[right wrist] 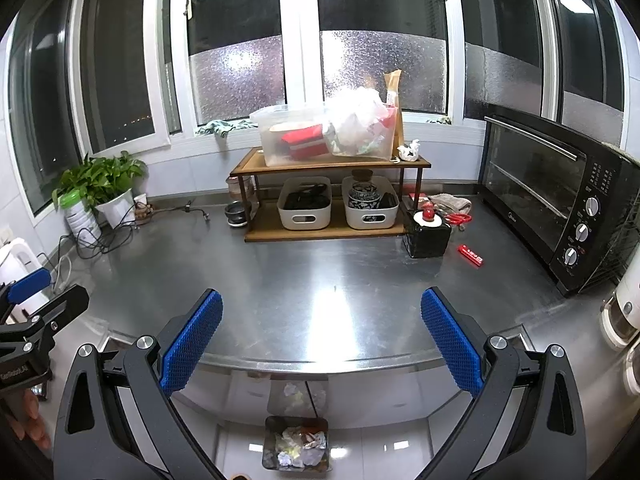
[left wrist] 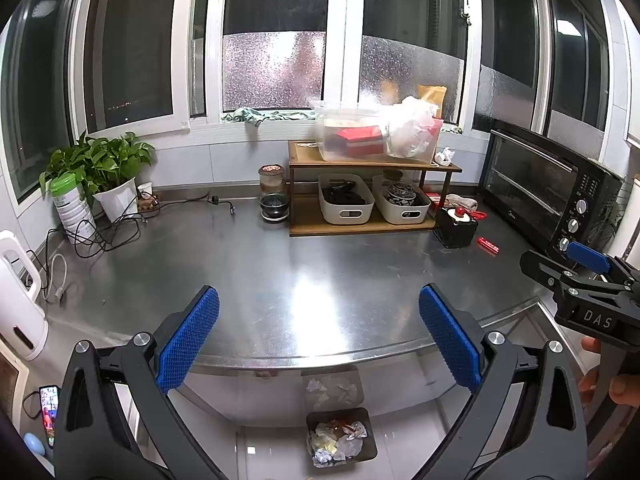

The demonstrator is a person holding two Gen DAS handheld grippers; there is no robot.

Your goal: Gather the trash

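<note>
Both grippers hover level at the counter's front edge, empty — the left gripper [left wrist: 319, 334] and the right gripper [right wrist: 322, 334] each with blue pads spread wide. Below them on the floor, the trash bin [right wrist: 296, 444] holds crumpled paper. Beyond lies the steel counter [right wrist: 304, 276], then — farther back — a crumpled paper ball [right wrist: 409, 149] on the wooden shelf [right wrist: 332, 165].

From my feed, the steel counter [right wrist: 280, 280] carried a wooden shelf [right wrist: 332, 236] with two white bins [right wrist: 305, 212] below and a clear plastic tub [right wrist: 288, 140] on top. A black toaster oven [right wrist: 560, 200] stood at the right, a potted plant [right wrist: 108, 188] at the left beside tangled black cables [right wrist: 100, 240]. A small red stick [right wrist: 471, 256] lay near a black box [right wrist: 427, 236].
</note>
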